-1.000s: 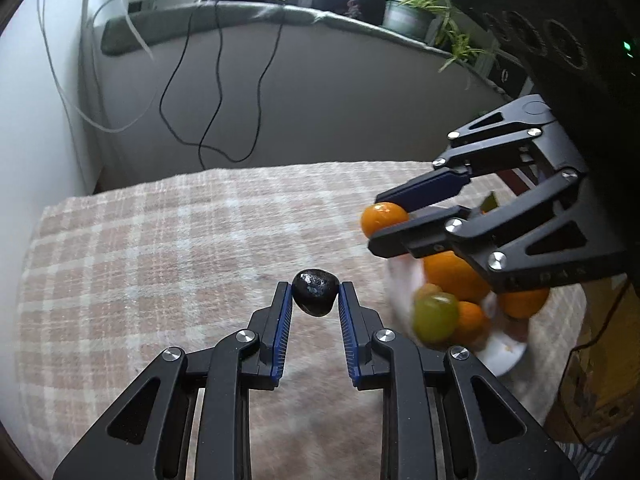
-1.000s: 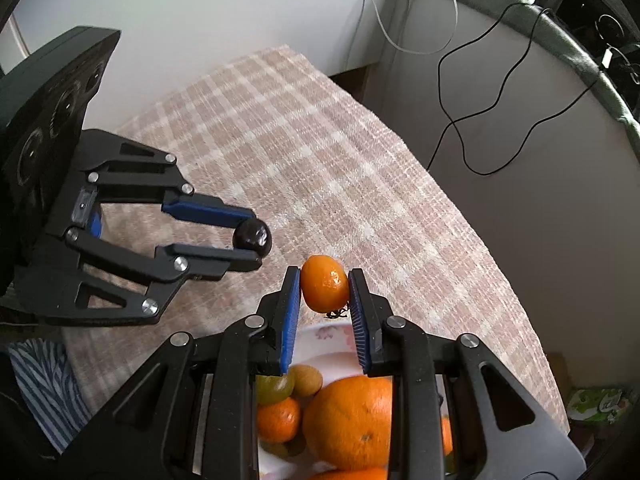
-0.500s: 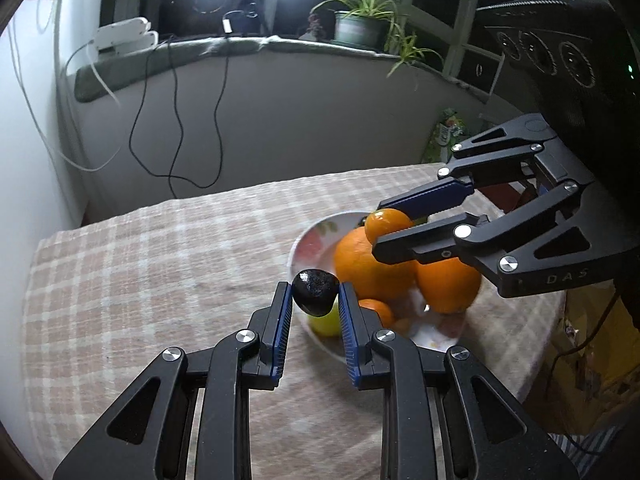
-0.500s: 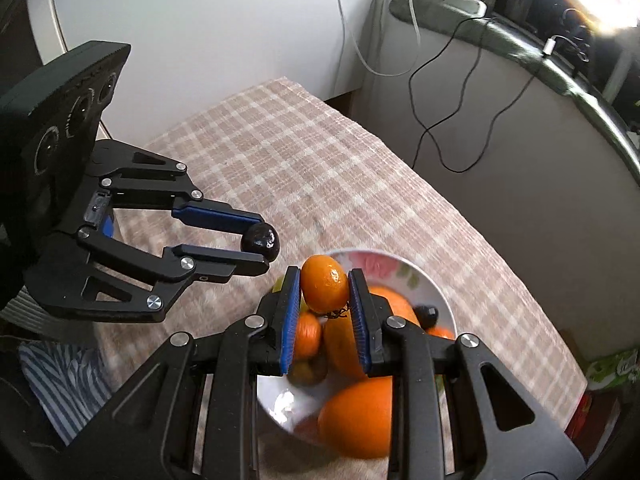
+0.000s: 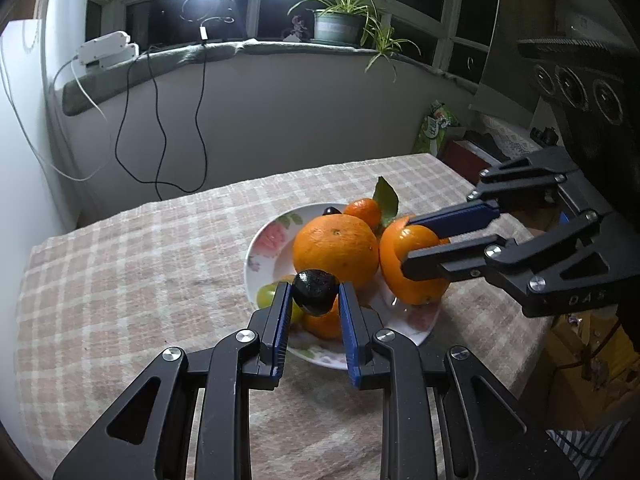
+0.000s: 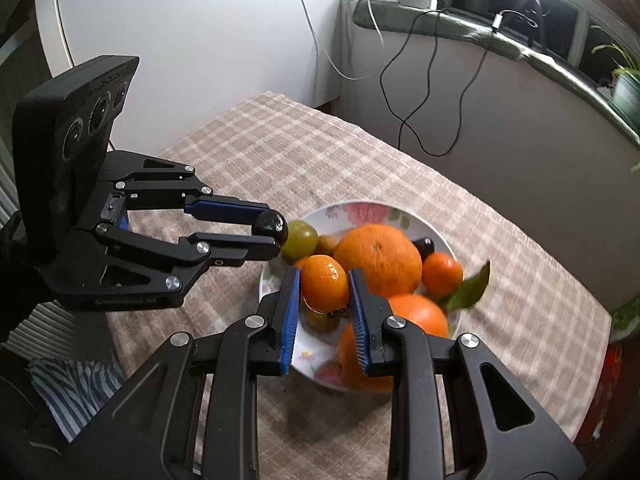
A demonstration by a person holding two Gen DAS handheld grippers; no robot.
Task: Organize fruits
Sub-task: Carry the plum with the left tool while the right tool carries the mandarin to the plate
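A floral white plate (image 5: 262, 236) (image 6: 360, 210) on the checked tablecloth holds large oranges (image 5: 335, 250) (image 6: 378, 258), small mandarins, a green fruit (image 6: 300, 238) and a dark fruit. My left gripper (image 5: 314, 298) (image 6: 276, 232) is shut on a small black fruit (image 5: 315, 292) and holds it above the plate's near-left edge. My right gripper (image 6: 324, 290) (image 5: 404, 240) is shut on a small mandarin (image 6: 324, 286) and holds it above the fruit in the plate. In the left wrist view the right gripper's fingers overlap a large orange (image 5: 414, 264).
The checked tablecloth (image 5: 132, 280) covers a small table with edges at right and front. A curved wall with hanging black cables (image 5: 160, 128) stands behind. A windowsill holds a potted plant (image 5: 340, 24) and a white power strip (image 5: 106, 50).
Both grippers have swung over the plate with their fruits still held. The plate now lies centred under them; before it sat off to the side.
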